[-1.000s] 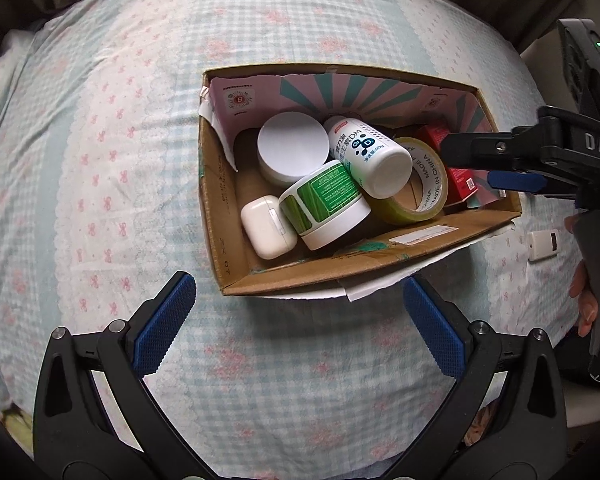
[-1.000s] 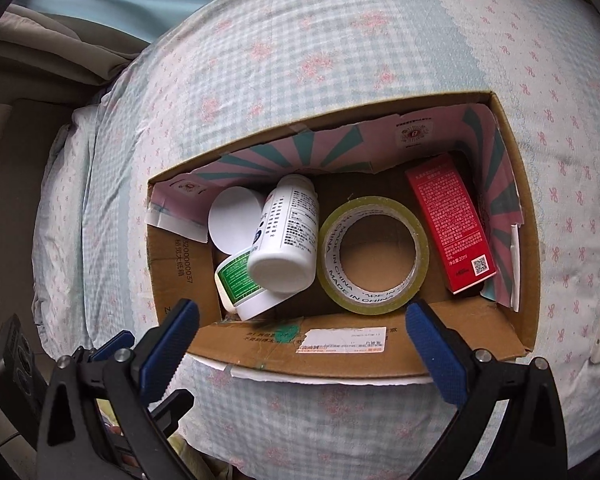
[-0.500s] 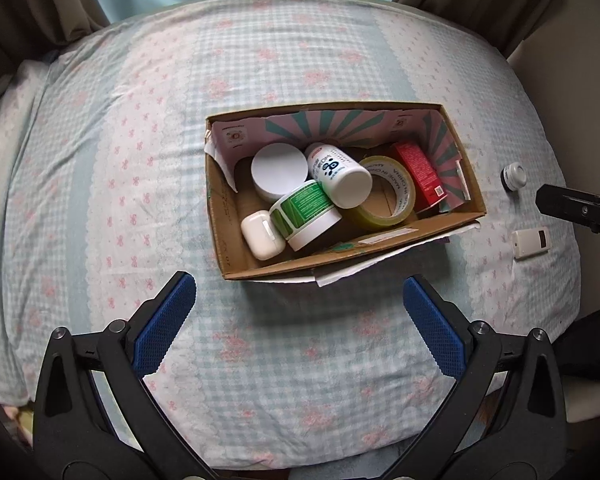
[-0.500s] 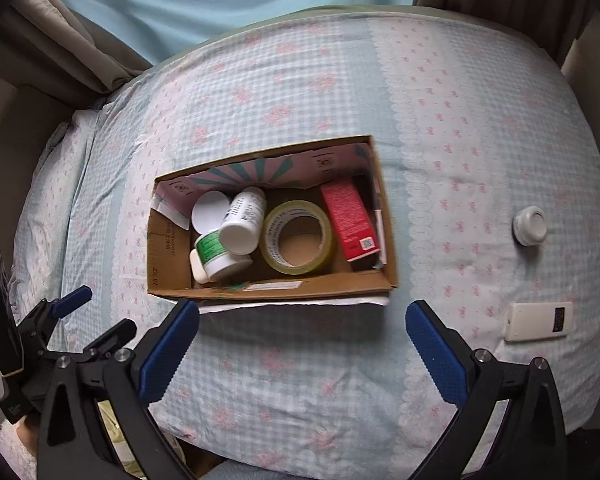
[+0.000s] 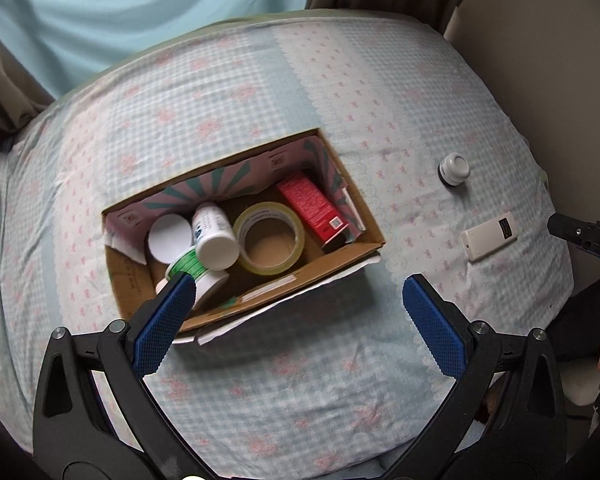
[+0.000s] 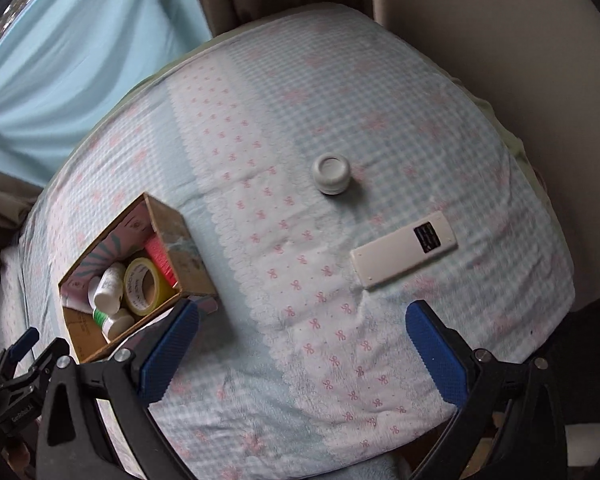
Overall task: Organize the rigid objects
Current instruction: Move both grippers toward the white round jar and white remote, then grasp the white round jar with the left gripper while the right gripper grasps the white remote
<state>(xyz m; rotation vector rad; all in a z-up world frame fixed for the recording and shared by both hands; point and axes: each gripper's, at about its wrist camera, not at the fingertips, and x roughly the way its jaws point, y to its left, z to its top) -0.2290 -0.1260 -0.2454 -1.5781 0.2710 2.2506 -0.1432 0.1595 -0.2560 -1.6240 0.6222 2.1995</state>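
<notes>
Fingers: the left gripper [image 5: 296,312] has its blue pads spread wide with nothing between them; the right gripper [image 6: 302,346] is likewise spread wide and empty. Both hang above the bed [image 5: 260,380], which carries a blue checked cover with pink bows.

The cardboard box [image 5: 340,250] lies on the cover and holds a tape roll [image 5: 270,236], a red carton [image 5: 314,210], a white bottle [image 5: 216,236] lying on its side, a green-labelled jar [image 5: 188,266] and a white round lid [image 5: 170,234].

Outside the box, well apart from it, lie a white remote [image 6: 404,254] and a small round white jar [image 6: 331,172]. No object stands between the right gripper and these two.

The left wrist view looks down into the box; its left pad overlaps the green-labelled jar. The right wrist view centres on the remote and small jar, with the box at its left edge.
</notes>
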